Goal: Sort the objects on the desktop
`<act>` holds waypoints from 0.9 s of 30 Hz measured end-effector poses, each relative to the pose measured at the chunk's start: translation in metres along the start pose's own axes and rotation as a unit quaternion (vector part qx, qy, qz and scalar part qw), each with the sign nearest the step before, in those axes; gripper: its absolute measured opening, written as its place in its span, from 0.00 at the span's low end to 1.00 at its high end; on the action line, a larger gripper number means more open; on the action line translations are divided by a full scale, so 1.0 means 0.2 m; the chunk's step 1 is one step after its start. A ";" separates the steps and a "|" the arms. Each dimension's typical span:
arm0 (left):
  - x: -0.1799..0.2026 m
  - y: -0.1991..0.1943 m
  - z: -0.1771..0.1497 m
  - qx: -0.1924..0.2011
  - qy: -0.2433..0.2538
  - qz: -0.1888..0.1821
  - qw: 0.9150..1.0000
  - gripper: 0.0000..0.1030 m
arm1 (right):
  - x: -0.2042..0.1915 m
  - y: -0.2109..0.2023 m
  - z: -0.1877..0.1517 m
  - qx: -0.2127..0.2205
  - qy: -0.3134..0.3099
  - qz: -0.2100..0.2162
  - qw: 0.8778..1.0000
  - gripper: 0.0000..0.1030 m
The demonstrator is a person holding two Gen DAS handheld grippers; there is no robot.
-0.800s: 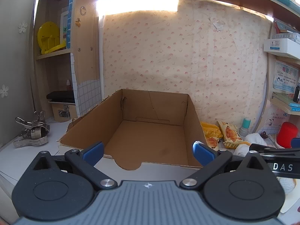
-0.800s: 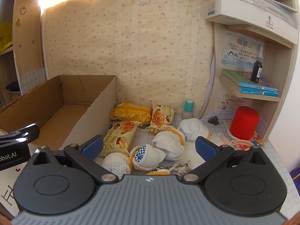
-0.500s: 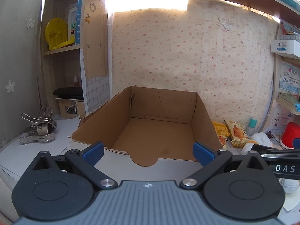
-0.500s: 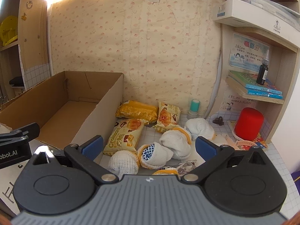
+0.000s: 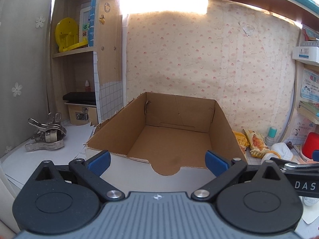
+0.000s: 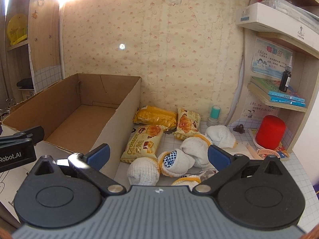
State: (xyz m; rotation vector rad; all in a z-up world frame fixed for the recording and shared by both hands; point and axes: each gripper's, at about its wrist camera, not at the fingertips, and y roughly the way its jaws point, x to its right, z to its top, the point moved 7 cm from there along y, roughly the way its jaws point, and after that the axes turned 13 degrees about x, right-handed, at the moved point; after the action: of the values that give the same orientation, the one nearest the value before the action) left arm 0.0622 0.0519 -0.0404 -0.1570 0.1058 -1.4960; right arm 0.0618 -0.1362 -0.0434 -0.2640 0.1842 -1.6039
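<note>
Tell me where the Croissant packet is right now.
In the right wrist view the Croissant packet lies flat on the desk beside the cardboard box, on its right, just behind the rolled socks.

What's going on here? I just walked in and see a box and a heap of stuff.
A person holds two tongs, both open and holding nothing. The left tongs face an empty cardboard box. The right tongs hang above the pile beside the box: rolled white socks and croissant packets. Nothing has been sorted into the box yet.
</note>
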 end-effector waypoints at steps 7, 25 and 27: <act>-0.01 -0.01 0.00 0.003 -0.001 0.004 1.000 1.00 | 0.00 -0.02 0.00 0.001 0.001 0.002 1.000 0.98; -0.02 -0.04 0.02 0.007 0.001 0.001 1.000 1.00 | -0.02 -0.05 0.00 0.004 0.002 0.002 1.000 0.98; -0.01 -0.04 0.03 0.007 0.002 0.000 1.000 1.00 | -0.01 -0.06 0.01 0.004 0.001 0.001 1.000 0.98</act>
State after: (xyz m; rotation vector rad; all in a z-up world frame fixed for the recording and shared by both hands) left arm 0.0548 0.0537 -0.0335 -0.1436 0.0978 -1.4967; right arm 0.0517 -0.1328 -0.0390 -0.2551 0.1789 -1.6029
